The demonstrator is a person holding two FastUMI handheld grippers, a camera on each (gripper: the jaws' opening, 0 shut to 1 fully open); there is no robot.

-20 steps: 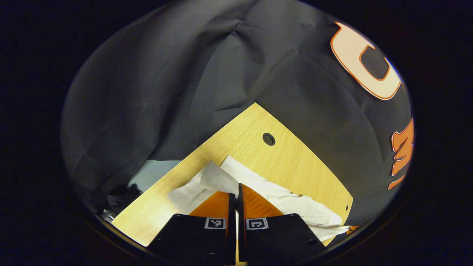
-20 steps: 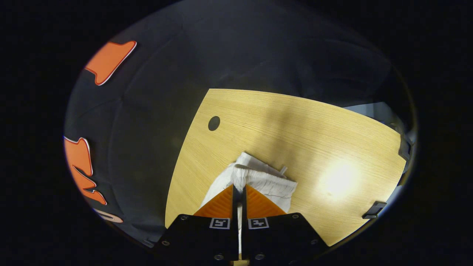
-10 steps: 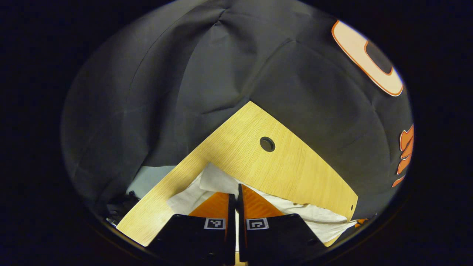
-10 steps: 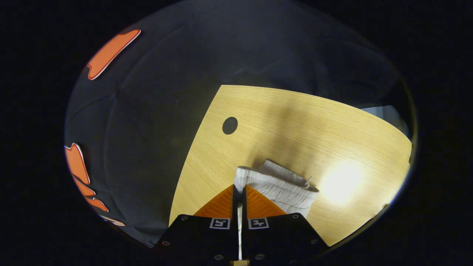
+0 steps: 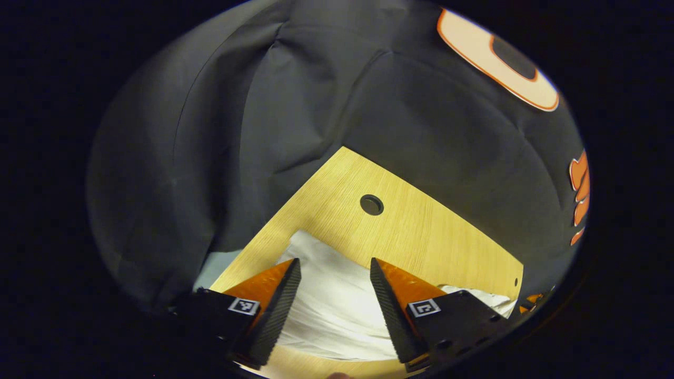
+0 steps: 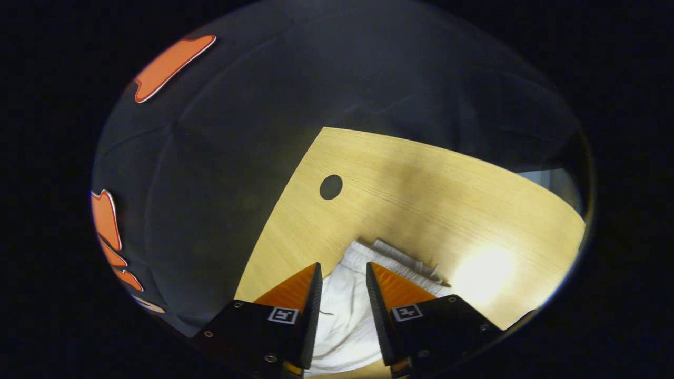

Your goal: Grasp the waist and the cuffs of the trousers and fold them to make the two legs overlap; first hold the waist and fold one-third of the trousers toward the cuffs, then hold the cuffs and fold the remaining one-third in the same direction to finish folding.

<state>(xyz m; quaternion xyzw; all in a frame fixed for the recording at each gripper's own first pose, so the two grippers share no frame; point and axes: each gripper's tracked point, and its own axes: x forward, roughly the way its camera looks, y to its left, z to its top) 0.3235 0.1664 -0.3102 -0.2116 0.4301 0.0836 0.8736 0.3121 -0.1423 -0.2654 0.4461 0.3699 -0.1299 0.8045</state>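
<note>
Wood-grain table [image 5: 421, 237] bears soft white trousers [image 5: 331, 310], ribbed waist [image 6: 392, 258].

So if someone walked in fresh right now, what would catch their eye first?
The white trousers lying on the wooden table, between the spread fingers of the left gripper. In the right gripper view the gathered waistband sits just ahead of the open right gripper. A round hole marks the tabletop nearby.

No readable text or labels.
</note>
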